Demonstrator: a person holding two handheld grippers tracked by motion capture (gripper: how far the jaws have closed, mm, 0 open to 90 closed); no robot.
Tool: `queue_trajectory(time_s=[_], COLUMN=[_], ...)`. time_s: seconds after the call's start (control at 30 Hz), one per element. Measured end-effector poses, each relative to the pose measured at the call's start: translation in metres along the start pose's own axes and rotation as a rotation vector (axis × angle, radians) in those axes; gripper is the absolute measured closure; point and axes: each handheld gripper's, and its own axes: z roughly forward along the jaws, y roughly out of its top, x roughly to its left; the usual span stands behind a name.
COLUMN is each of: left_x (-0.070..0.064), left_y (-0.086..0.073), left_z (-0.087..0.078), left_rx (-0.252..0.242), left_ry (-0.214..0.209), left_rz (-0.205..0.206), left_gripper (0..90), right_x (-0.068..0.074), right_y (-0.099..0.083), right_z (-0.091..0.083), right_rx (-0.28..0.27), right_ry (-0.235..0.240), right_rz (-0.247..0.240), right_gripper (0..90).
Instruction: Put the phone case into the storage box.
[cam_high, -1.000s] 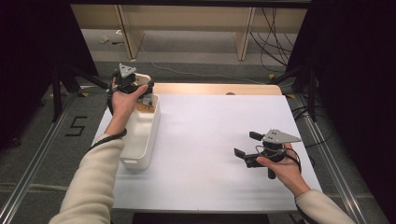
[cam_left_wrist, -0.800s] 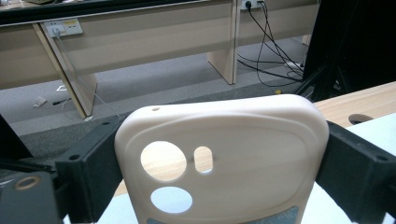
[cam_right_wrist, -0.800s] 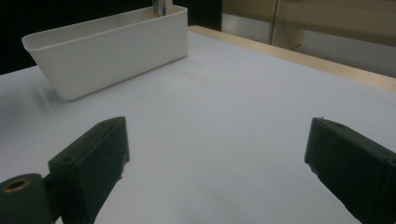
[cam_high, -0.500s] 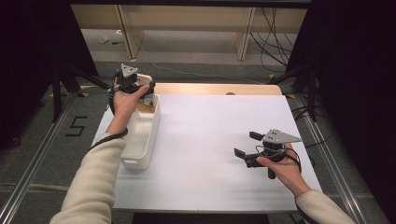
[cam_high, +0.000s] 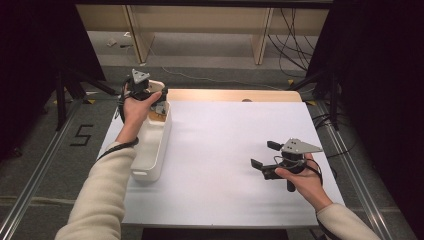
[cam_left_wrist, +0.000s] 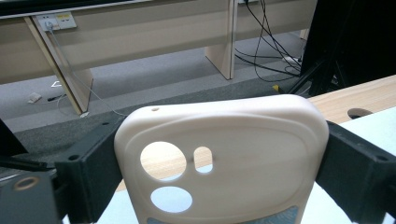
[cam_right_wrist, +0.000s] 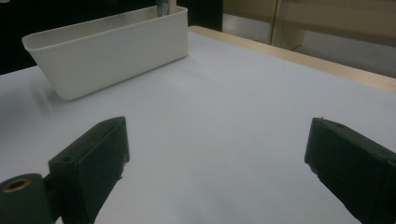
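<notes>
A cream phone case (cam_left_wrist: 219, 158) with camera cut-outs stands upright over the far end of the white bin (cam_high: 152, 145).

Your sleeves are cream knit, one on each forearm. Your right gripper (cam_high: 264, 159) is black, with blocky jaws, a grey three-cornered plate on top and a black cable looping round its grip. Your left gripper (cam_high: 159, 100) matches it: grey plate above, a screw hole in each jaw.

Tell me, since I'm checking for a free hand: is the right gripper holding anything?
No: in the right gripper view the right gripper has its jaws wide apart, with bare white table between them.
</notes>
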Motion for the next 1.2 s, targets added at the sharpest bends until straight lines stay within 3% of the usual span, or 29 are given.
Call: queue_trajectory(time_s=[1.2], left_x=[0.0014], left_y=[-0.0095], left_z=[0.009], left_rx=[0.04], left_ry=[-0.002], left_rz=[-0.01], left_gripper=[9.3], right_x=[-0.0001], right_y=[-0.0002], right_z=[0.0002], right_rx=[0.002], right_ry=[0.001], right_rz=[-0.002], right_gripper=[7.5])
